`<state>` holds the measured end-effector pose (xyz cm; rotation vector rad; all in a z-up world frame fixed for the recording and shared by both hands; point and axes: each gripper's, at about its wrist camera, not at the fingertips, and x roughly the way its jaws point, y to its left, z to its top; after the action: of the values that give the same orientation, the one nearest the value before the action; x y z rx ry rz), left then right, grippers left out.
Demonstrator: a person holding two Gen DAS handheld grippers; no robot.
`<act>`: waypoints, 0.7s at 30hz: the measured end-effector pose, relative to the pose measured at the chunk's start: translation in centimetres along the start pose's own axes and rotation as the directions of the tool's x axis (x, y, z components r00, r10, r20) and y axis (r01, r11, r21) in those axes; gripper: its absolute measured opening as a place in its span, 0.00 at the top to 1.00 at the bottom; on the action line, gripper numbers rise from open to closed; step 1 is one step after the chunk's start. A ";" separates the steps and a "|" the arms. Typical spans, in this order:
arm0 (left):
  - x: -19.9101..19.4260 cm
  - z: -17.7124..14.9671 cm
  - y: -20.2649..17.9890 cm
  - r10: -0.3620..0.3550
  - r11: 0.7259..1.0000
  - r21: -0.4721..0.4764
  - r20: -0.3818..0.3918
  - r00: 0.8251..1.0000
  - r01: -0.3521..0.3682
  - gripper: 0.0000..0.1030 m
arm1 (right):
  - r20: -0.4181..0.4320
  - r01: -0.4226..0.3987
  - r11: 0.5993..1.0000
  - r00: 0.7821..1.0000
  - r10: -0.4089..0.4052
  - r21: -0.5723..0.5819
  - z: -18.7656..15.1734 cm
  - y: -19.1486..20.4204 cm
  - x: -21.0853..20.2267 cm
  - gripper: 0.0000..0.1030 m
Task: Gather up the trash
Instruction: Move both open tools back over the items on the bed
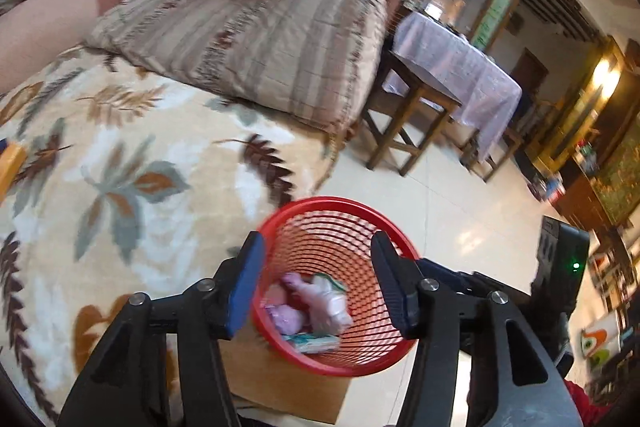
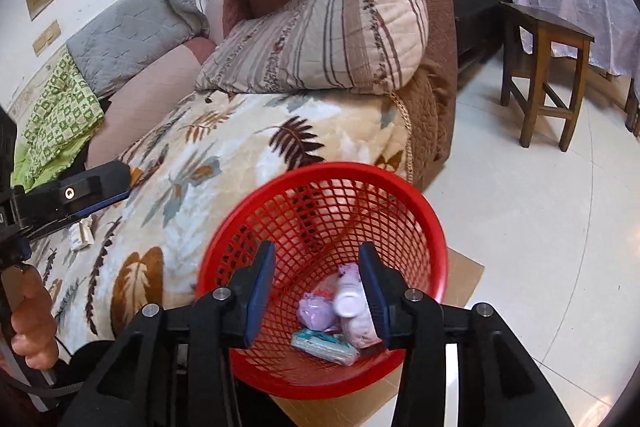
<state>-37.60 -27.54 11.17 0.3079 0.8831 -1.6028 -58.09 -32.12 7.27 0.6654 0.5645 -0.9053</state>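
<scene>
Trash [image 2: 344, 323] in basket [image 2: 320, 179], on cardboard [image 2: 464, 271] beside sofa [image 2: 248, 147].

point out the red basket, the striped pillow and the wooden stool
red basket [image 2: 434, 223], right wrist view, on its right rim
striped pillow [image 2: 320, 39], right wrist view, on the middle of its front face
wooden stool [image 2: 546, 17], right wrist view, on its seat top

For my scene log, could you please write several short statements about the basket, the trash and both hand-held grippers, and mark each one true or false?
1. The red mesh basket holds several pieces of trash. True.
2. The left hand-held gripper grips a wrapper. False: it is open and empty.
3. The basket stands on the leaf-print blanket. False: it stands on a cardboard sheet on the floor.
4. The right hand-held gripper is open above the basket. True.
</scene>
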 end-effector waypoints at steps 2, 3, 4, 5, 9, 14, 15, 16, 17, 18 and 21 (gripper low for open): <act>-1.5 -0.1 2.0 0.031 0.998 -0.057 0.022 0.999 -0.030 0.41 | 0.011 -0.029 0.999 1.000 0.030 -0.019 0.3 1.1 -0.3 0.55; -2.3 -0.3 2.9 0.053 0.996 -0.080 0.034 0.998 -0.050 0.39 | 0.023 -0.051 0.998 0.998 0.052 -0.037 0.6 2.2 -0.5 0.55; -3.4 -0.6 4.2 0.092 0.990 -0.109 0.048 0.995 -0.086 0.39 | 0.027 -0.066 0.996 0.997 0.068 -0.053 0.7 3.0 -0.5 0.55; -4.2 -0.8 5.1 0.119 0.985 -0.129 0.054 0.991 -0.111 0.39 | 0.028 -0.088 0.993 0.996 0.090 -0.078 0.9 4.2 -0.5 0.55; -8.2 -2.2 9.9 0.256 0.944 -0.233 0.066 0.964 -0.234 0.39 | 0.014 -0.155 0.971 0.987 0.160 -0.181 1.4 9.3 0.0 0.55; -13.8 -5.4 16.5 0.426 0.849 -0.372 0.064 0.902 -0.375 0.39 | -0.016 -0.229 0.926 0.972 0.235 -0.301 2.1 15.8 1.3 0.55; -14.7 -6.1 17.9 0.451 0.824 -0.409 0.056 0.891 -0.391 0.39 | -0.022 -0.237 0.919 0.970 0.243 -0.315 2.1 16.6 1.6 0.55; -15.4 -6.7 19.0 0.475 0.800 -0.439 0.046 0.879 -0.409 0.39 | -0.034 -0.251 0.910 0.967 0.254 -0.330 2.3 17.8 2.1 0.55; -16.6 -7.6 20.6 0.505 0.767 -0.480 0.042 0.862 -0.426 0.39 | -0.045 -0.264 0.904 0.963 0.265 -0.337 2.5 18.8 2.4 0.55; -17.4 -8.3 21.9 0.534 0.736 -0.512 0.038 0.844 -0.443 0.39 | -0.066 -0.292 0.895 0.956 0.287 -0.339 2.7 20.2 3.1 0.55; -19.4 -9.9 25.6 0.617 0.636 -0.590 0.003 0.787 -0.497 0.39 | -0.088 -0.314 0.881 0.949 0.303 -0.354 3.3 23.0 4.3 0.55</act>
<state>-11.73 -6.40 7.45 -0.0193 0.9374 -0.7159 -35.82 -26.45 12.96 0.4141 0.6137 -0.4716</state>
